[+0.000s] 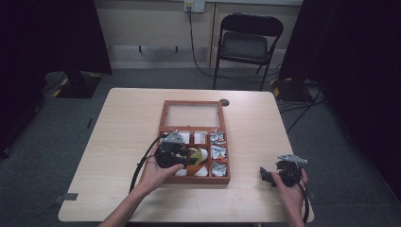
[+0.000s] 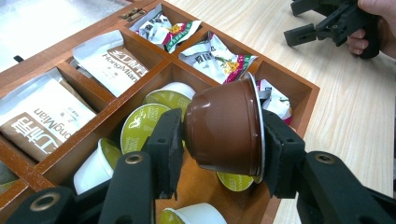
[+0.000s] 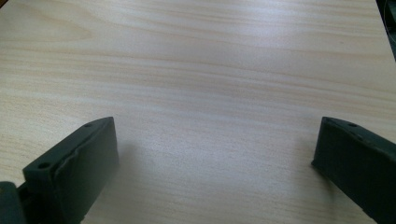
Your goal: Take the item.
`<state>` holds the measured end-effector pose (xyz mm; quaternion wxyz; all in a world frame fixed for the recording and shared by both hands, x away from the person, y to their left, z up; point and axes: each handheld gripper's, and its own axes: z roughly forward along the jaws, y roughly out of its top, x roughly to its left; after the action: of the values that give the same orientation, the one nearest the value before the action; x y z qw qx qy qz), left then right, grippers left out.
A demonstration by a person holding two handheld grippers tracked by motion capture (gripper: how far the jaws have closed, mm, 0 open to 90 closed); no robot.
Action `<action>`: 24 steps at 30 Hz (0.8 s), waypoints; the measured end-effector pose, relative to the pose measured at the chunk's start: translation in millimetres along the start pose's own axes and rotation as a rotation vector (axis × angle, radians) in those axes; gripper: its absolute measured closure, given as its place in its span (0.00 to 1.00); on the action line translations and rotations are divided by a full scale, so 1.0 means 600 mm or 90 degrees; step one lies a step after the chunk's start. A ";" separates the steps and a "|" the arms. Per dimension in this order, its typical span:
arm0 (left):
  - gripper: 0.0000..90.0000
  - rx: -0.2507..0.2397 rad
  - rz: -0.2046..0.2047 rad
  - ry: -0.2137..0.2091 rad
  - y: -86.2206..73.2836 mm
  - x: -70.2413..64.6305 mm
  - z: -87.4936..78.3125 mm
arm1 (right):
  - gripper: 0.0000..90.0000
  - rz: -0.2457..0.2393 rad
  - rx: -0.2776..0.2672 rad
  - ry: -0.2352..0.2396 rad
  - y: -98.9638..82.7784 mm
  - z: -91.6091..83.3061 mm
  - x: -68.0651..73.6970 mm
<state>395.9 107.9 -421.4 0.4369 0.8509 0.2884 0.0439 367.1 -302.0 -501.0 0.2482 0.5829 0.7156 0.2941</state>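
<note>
The left gripper (image 2: 219,154) clamps a brown capsule (image 2: 224,126) by base and lid – tilted, so it may slip back into the wooden box (image 2: 299,93). The right gripper (image 3: 215,158) rests wide open, holding nothing, on the table (image 3: 196,60).

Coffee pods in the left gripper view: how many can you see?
7. One brown pod is clamped in the left claw. Six green-lidded pods lie in the box's big compartment. More may be hidden beneath.

The brown capsule (image 2: 224,128) hides part of a green-lidded capsule (image 2: 235,181) beneath it. Another capsule (image 2: 194,215) is cut off by the bottom edge. The small print on the crumpled packets (image 2: 217,58) is unreadable in the left gripper view.
</note>
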 end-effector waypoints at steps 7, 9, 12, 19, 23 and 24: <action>0.61 -0.006 0.006 0.010 0.003 0.001 -0.009 | 0.00 0.000 0.000 0.000 0.000 0.000 0.000; 0.60 -0.006 0.009 0.010 0.003 -0.001 -0.012 | 0.00 0.000 0.000 0.000 0.000 0.000 0.000; 0.60 -0.009 0.016 0.015 0.005 -0.001 -0.019 | 0.00 0.000 0.000 0.000 0.000 0.000 0.000; 0.60 -0.032 0.012 0.018 0.011 0.004 -0.036 | 0.00 -0.001 0.000 0.001 0.000 0.000 0.000; 0.60 -0.032 0.007 0.022 0.009 0.009 -0.044 | 0.00 -0.001 0.000 0.001 0.000 0.000 0.000; 0.60 -0.035 0.007 0.023 0.009 0.011 -0.046 | 0.00 -0.001 0.000 0.001 0.000 0.000 0.000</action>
<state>394.7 128.8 -401.6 0.4543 0.8392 0.2907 0.0695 367.2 -302.1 -500.9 0.2478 0.5823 0.7161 0.2944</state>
